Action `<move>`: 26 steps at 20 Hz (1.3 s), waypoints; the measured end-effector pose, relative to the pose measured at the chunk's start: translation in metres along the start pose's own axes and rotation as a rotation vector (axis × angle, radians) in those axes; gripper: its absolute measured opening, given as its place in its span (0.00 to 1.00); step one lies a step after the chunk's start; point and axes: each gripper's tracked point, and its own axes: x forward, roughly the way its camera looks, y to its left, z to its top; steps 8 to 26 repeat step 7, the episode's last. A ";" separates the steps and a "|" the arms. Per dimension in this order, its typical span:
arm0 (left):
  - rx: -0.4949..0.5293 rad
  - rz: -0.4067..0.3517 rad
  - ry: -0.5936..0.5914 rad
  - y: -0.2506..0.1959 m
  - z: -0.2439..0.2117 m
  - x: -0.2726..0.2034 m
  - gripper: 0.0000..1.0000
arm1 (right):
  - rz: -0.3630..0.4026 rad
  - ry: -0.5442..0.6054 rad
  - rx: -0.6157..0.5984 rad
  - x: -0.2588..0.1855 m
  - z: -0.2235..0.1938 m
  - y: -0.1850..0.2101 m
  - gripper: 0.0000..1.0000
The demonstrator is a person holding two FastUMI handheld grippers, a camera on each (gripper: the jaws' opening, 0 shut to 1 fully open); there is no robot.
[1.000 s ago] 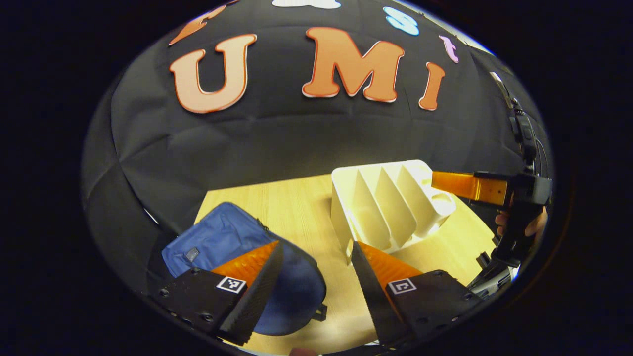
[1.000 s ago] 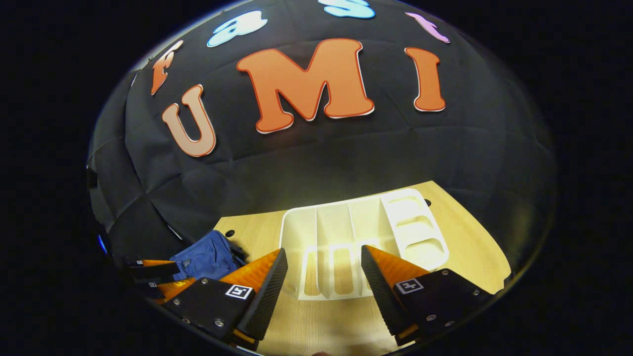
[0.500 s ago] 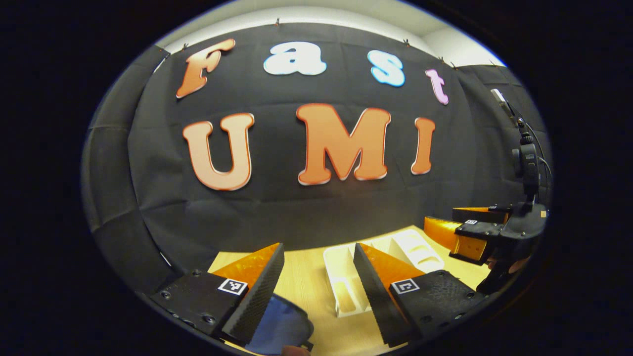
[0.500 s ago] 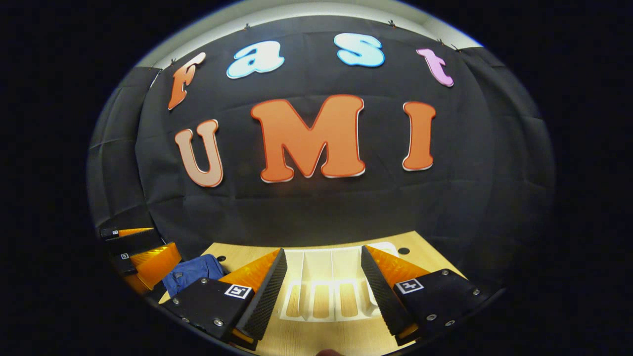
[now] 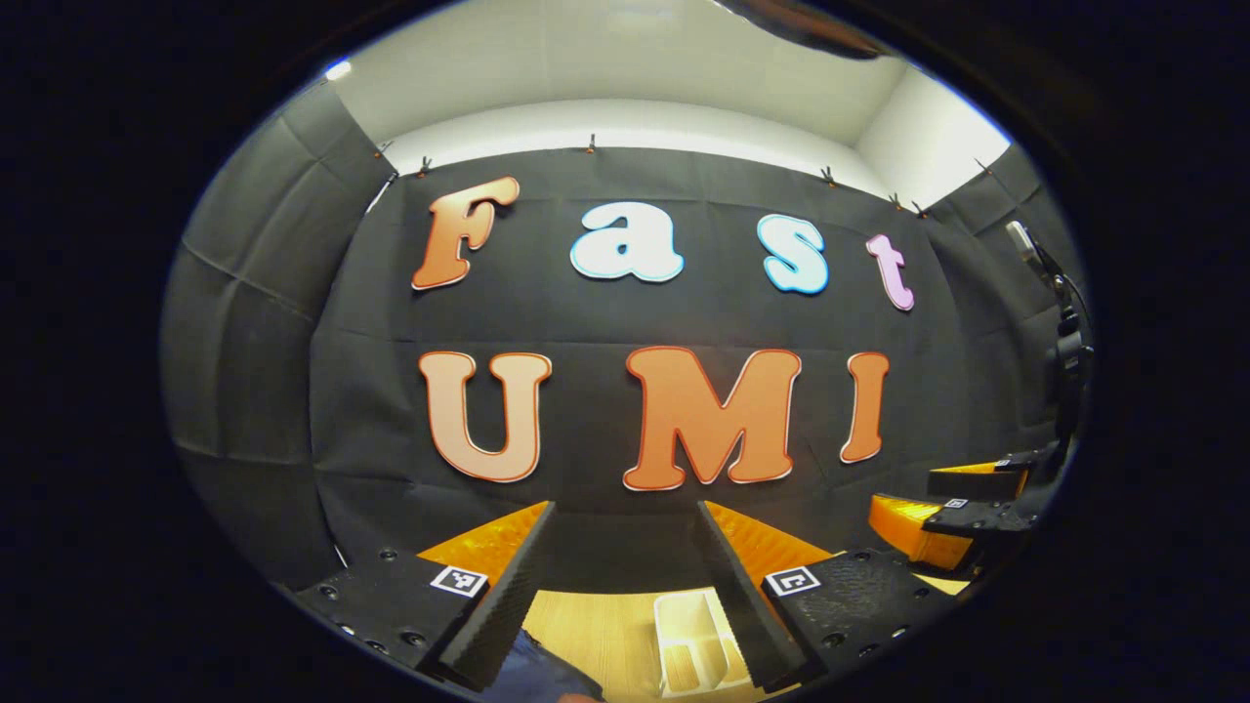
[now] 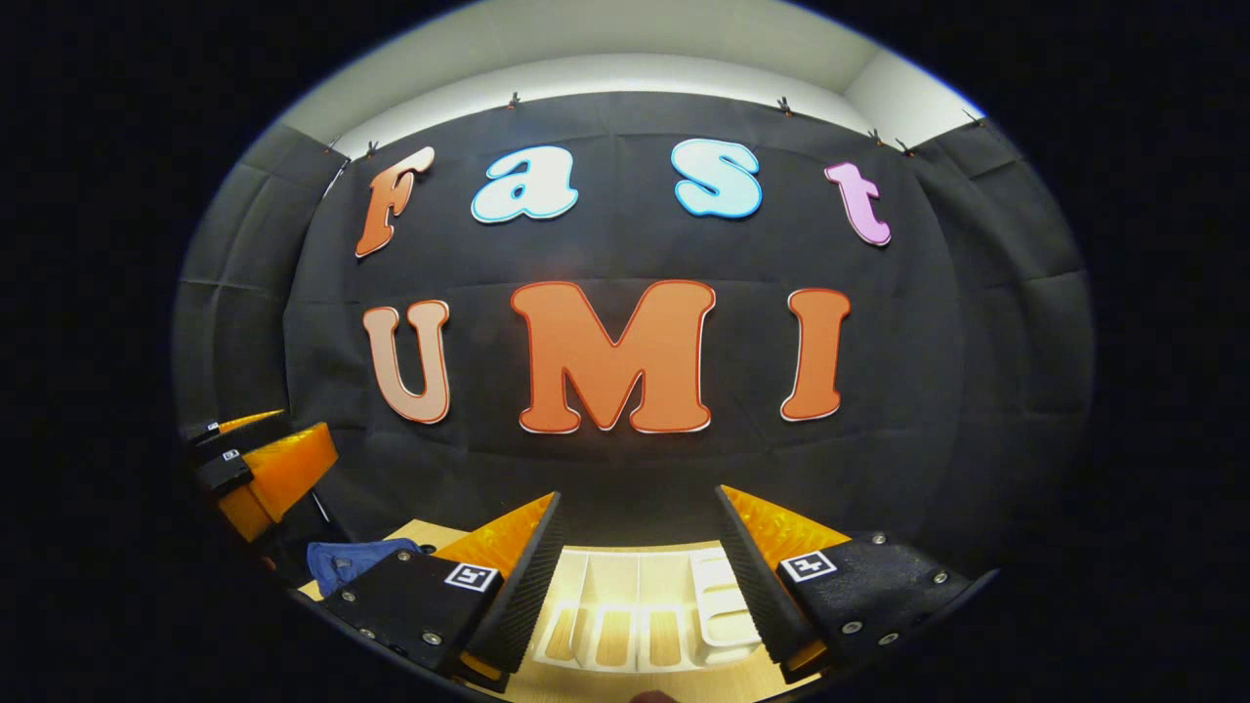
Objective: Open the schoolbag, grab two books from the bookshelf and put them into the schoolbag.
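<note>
The schoolbag [image 6: 344, 563] is blue. The bookshelf [image 6: 640, 615] is plain white, its slots showing the pale, light-wood-grained tabletop [image 5: 605, 640]. The booth wall cloth [image 6: 937, 322] is black.

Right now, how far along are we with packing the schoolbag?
Looks near the end: the bookshelf shows empty slots, with no book in sight. Nothing is in hand: the left gripper and right gripper are both open and raised above the table. The blue schoolbag lies beside the shelf; whether the books are inside cannot be told from here.
</note>
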 end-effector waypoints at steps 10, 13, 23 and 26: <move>-0.023 0.017 -0.001 0.000 -0.014 0.002 0.90 | -0.033 0.005 0.037 0.007 0.001 -0.021 0.89; -0.023 0.017 -0.001 0.000 -0.014 0.002 0.90 | -0.033 0.005 0.037 0.007 0.001 -0.021 0.89; -0.023 0.017 -0.001 0.000 -0.014 0.002 0.90 | -0.033 0.005 0.037 0.007 0.001 -0.021 0.89; -0.023 0.017 -0.001 0.000 -0.014 0.002 0.90 | -0.033 0.005 0.037 0.007 0.001 -0.021 0.89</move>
